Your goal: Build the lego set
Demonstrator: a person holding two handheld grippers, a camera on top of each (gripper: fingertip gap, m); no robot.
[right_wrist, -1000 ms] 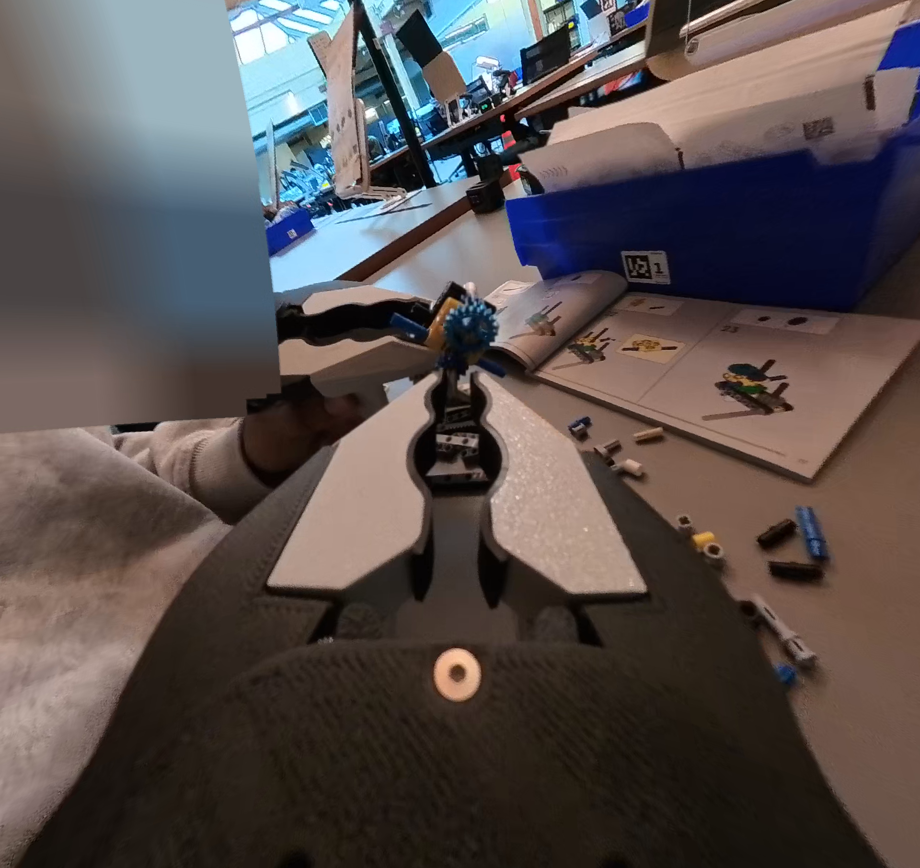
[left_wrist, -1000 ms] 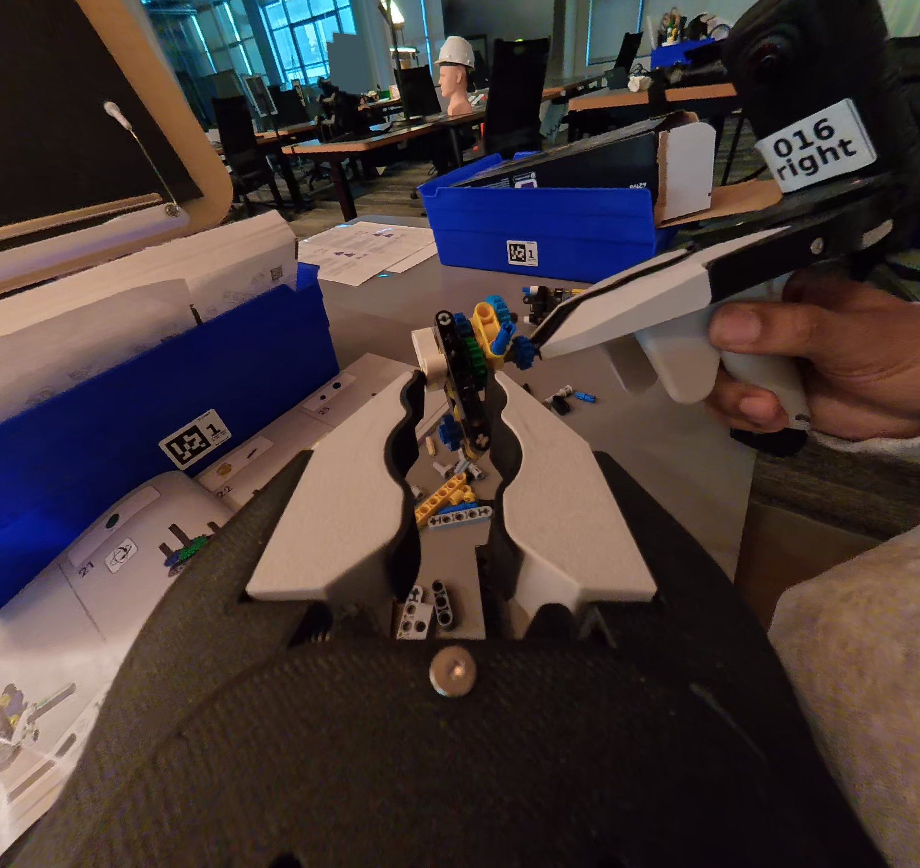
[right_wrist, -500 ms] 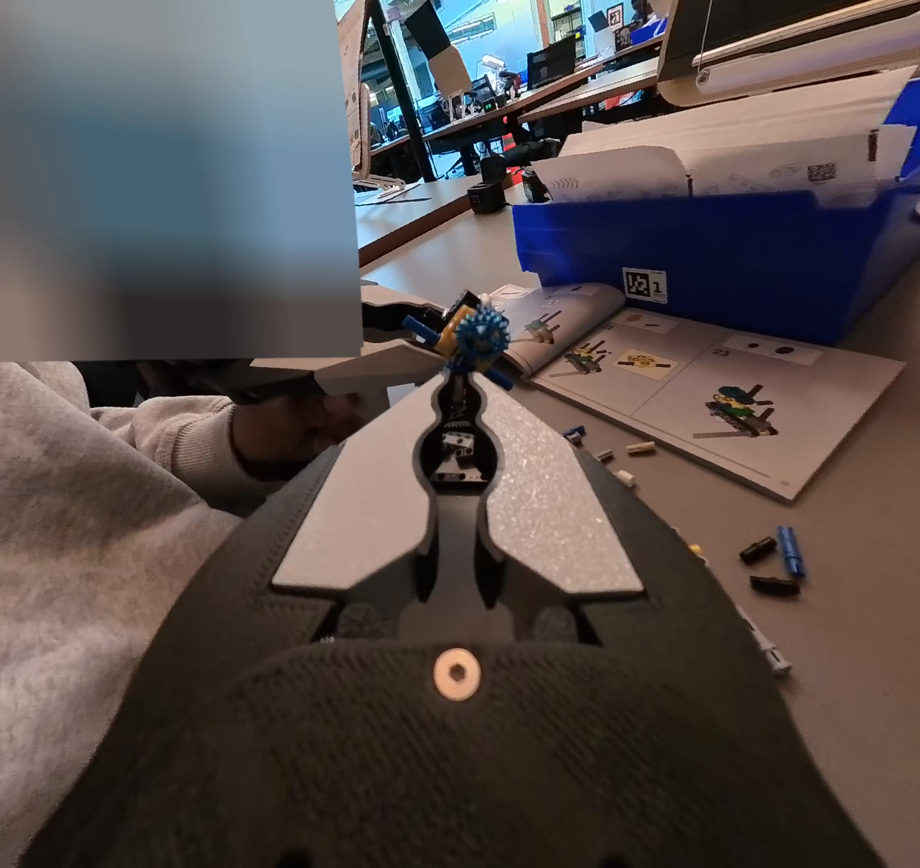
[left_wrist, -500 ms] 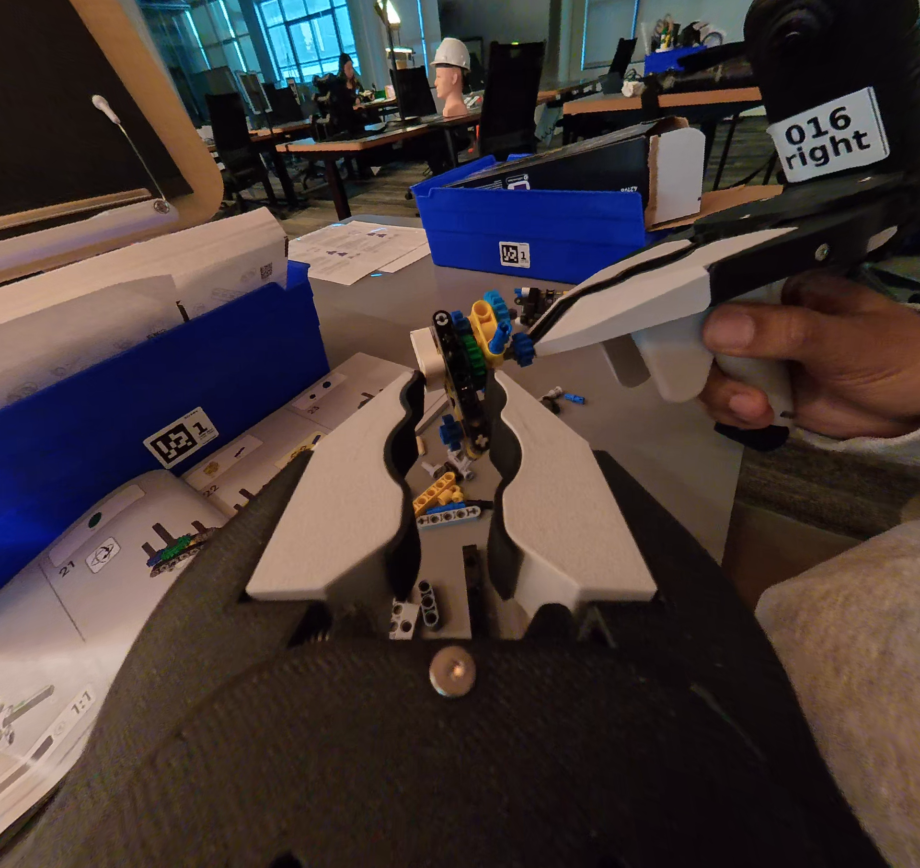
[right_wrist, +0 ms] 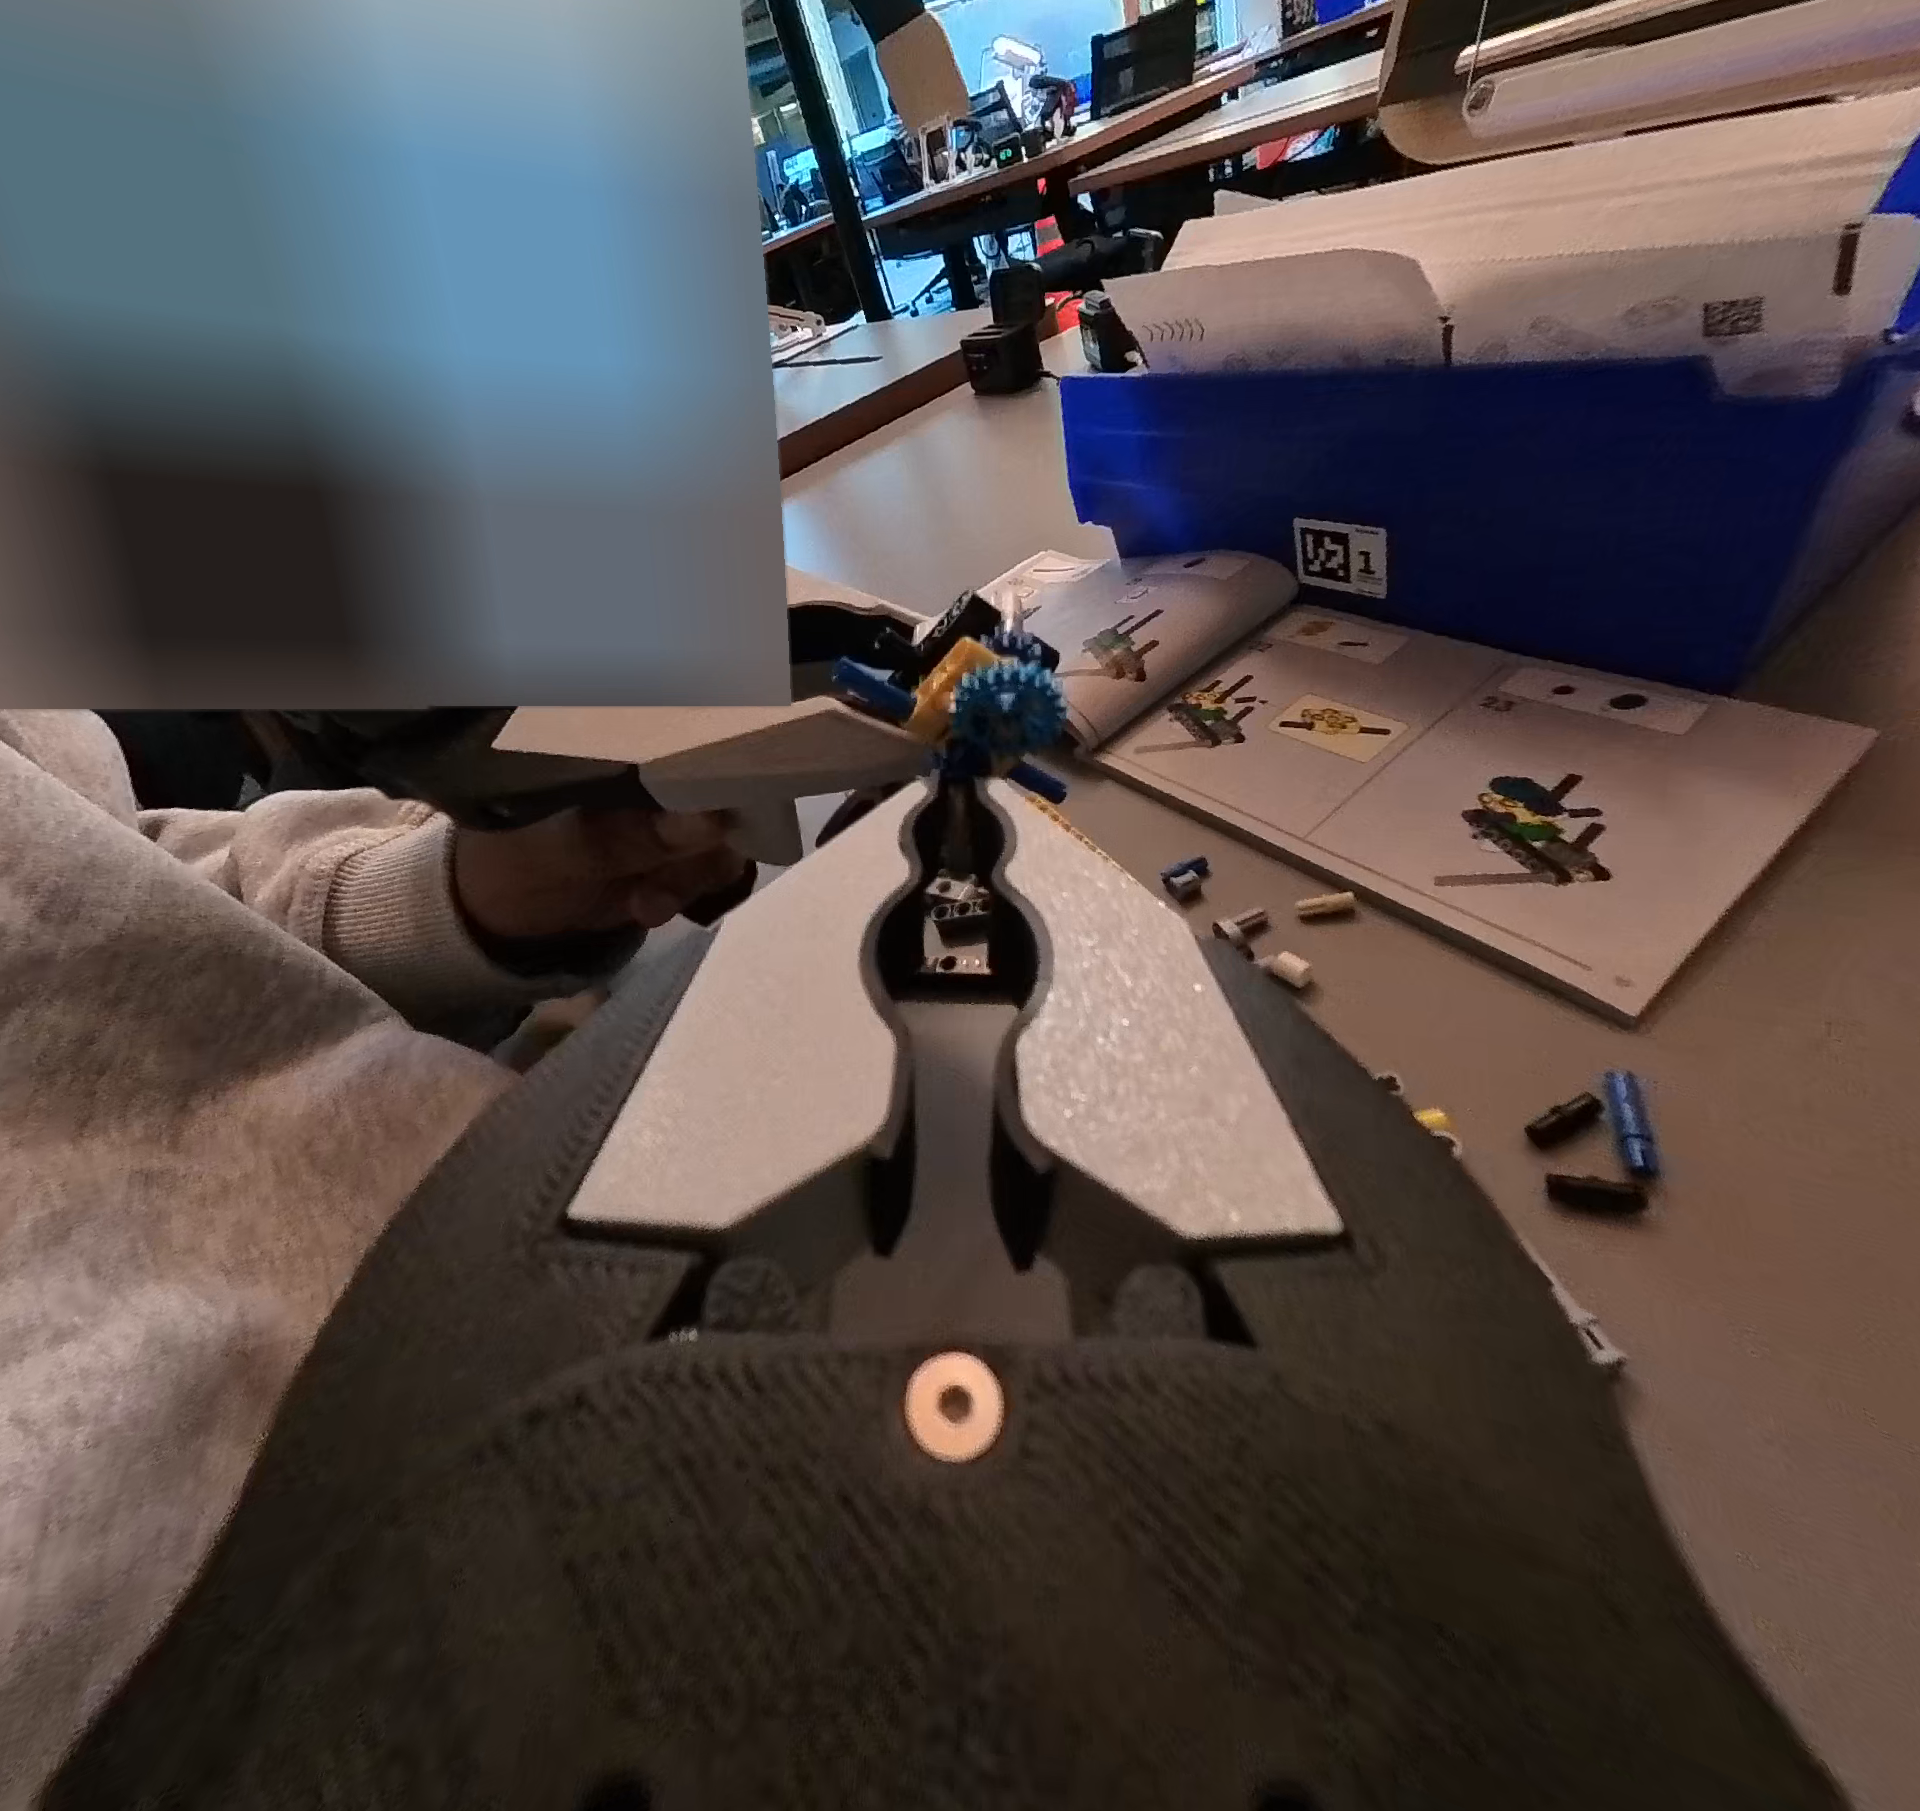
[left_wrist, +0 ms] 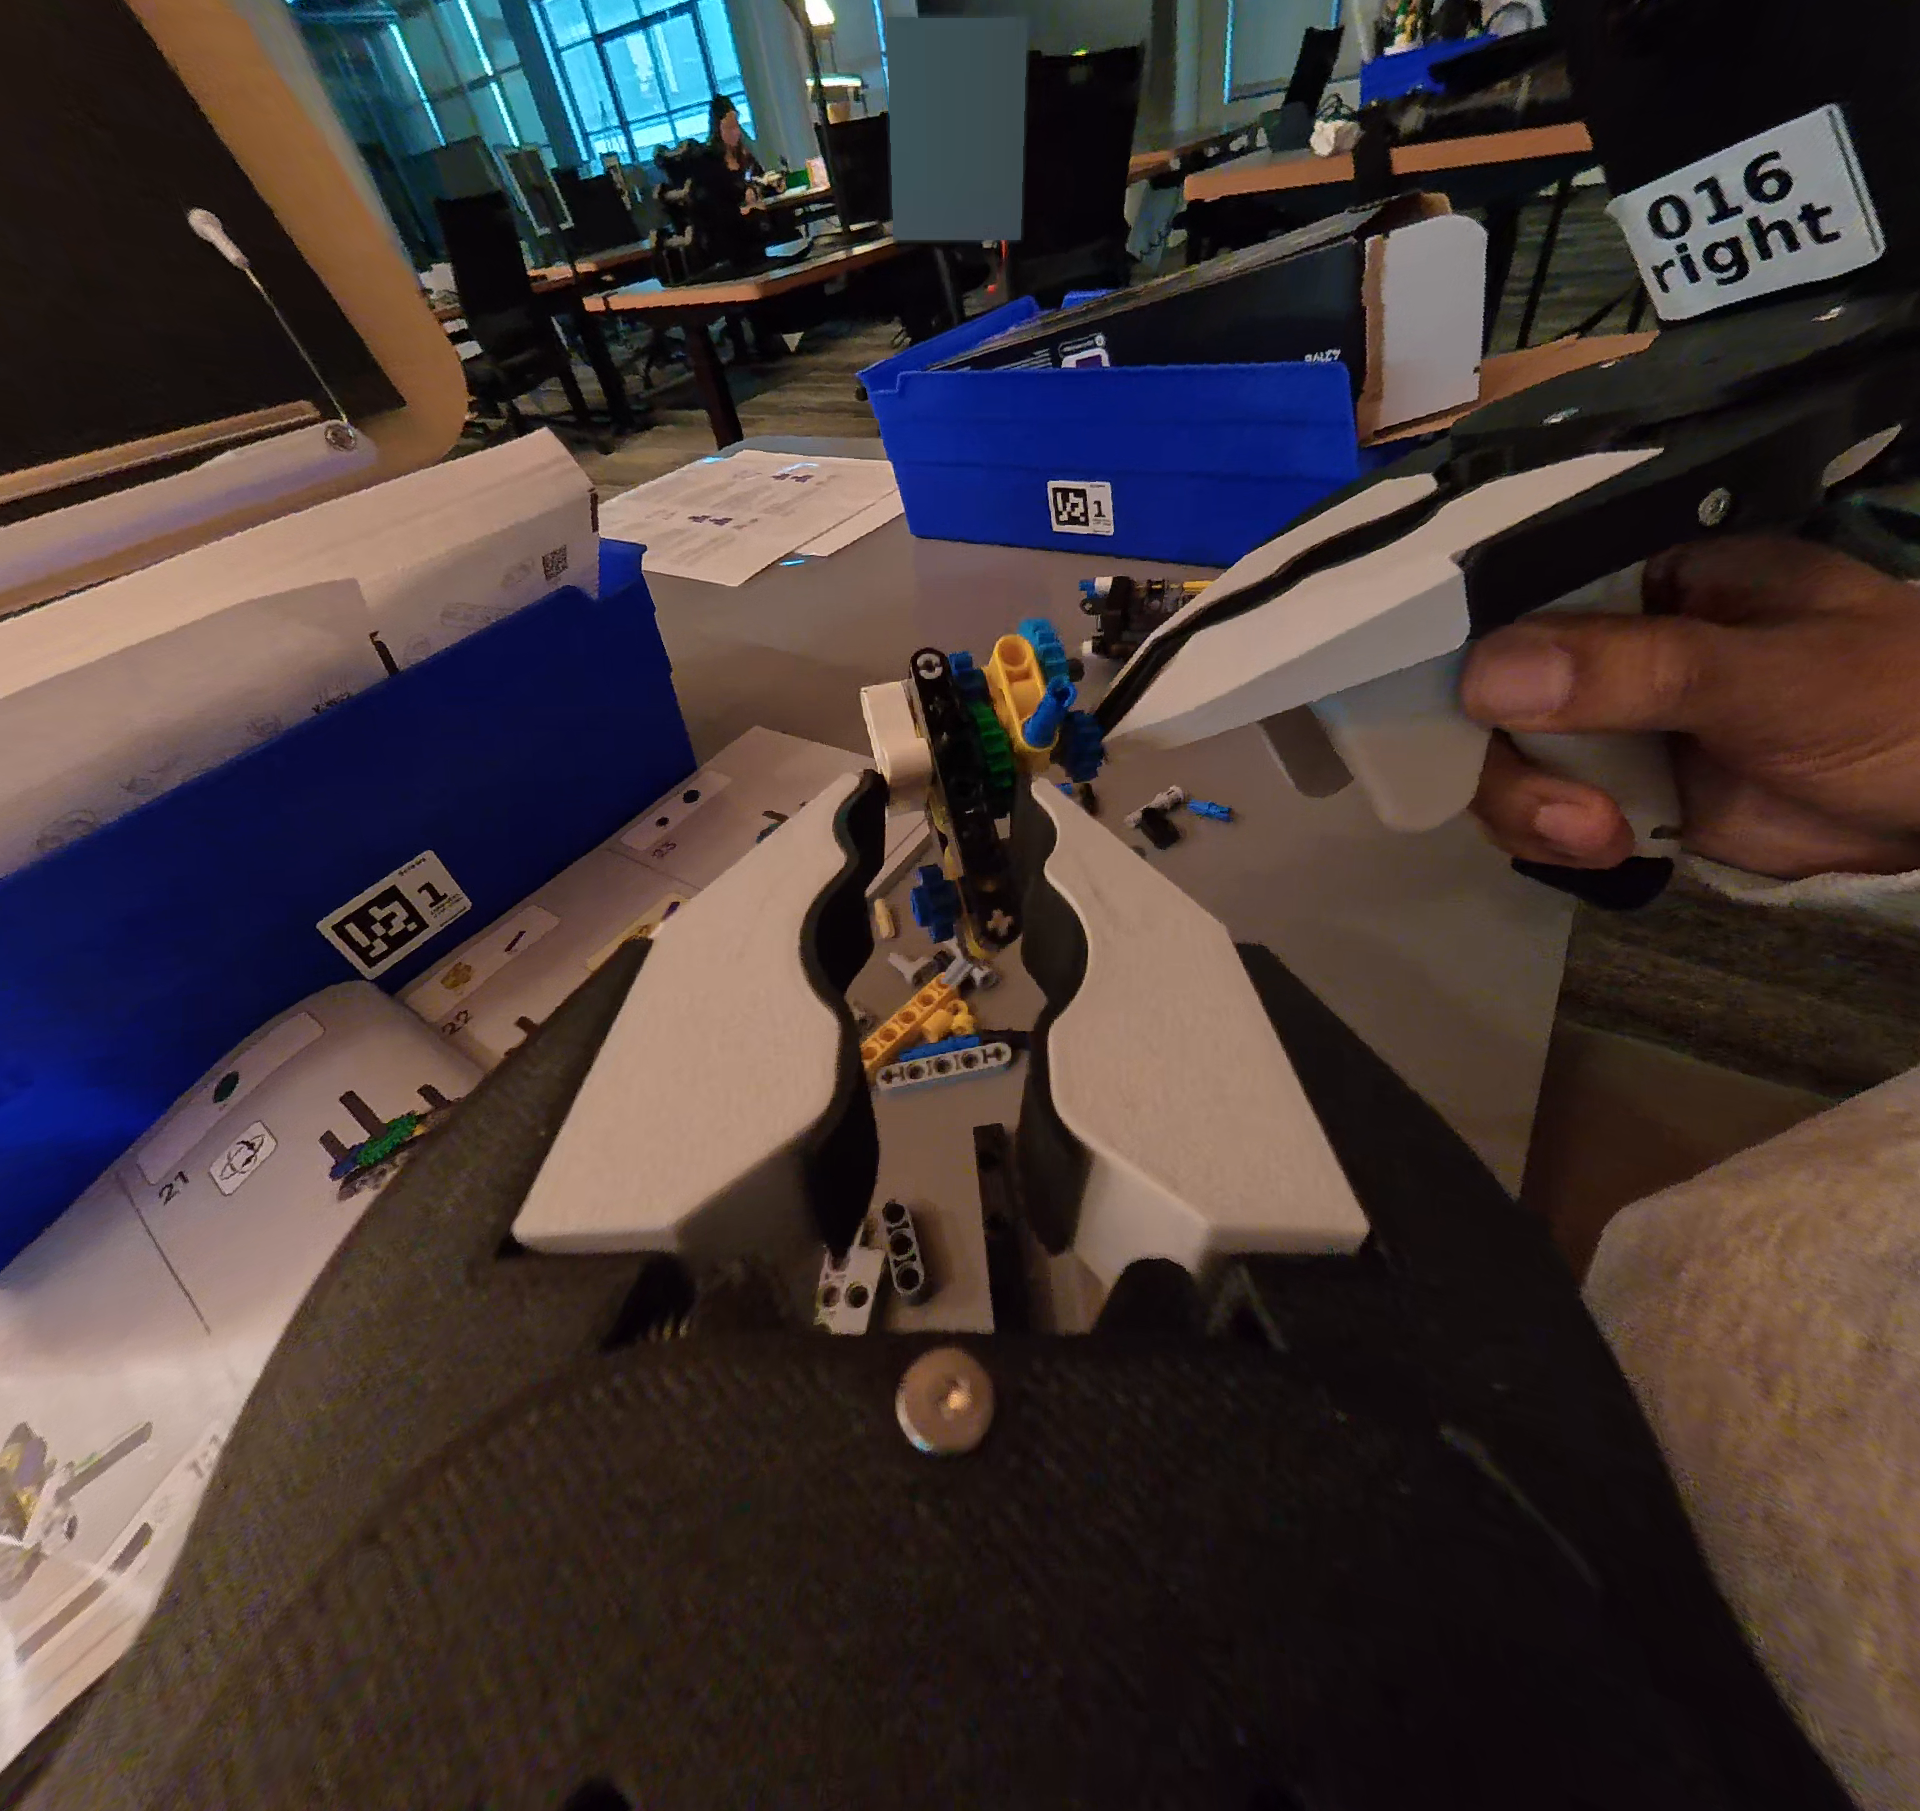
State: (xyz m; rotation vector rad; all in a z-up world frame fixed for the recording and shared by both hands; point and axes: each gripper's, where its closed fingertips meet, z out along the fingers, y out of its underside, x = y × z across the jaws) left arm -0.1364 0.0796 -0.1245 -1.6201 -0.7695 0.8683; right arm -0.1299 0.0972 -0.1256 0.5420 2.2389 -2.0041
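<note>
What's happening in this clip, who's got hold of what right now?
A person works two handheld grippers over a grey table. The left gripper is shut on a small Lego gear assembly, holding it upright above the loose parts. The right gripper, fingers nearly together, has its tips at the assembly's blue gear; whether it grips the gear is unclear. An open instruction booklet lies beside a blue bin.
</note>
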